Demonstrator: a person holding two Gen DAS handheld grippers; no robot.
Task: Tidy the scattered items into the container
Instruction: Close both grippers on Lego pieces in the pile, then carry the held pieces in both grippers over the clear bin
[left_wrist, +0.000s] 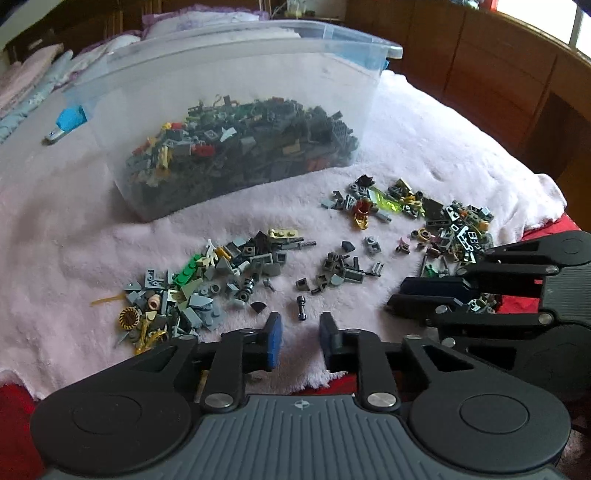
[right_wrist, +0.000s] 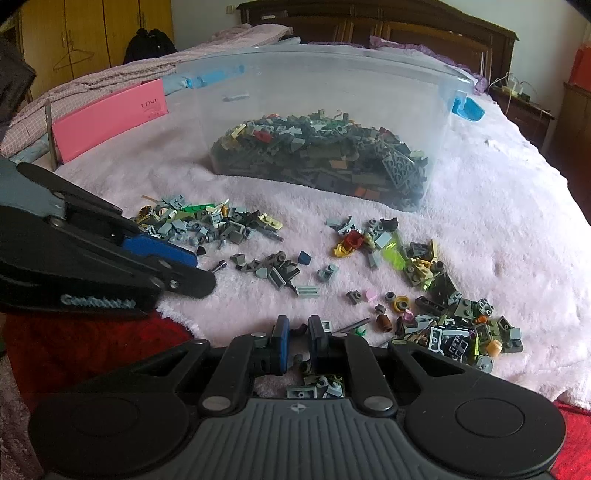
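The left gripper is open and empty, right before a little black peg. The right gripper is nearly closed on a small dark piece. Pinch gently, then lift over the box.

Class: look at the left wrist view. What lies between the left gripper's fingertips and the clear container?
In the left wrist view, between the left gripper and the container: a small dark peg, scattered brick piles, then bare pink blanket.
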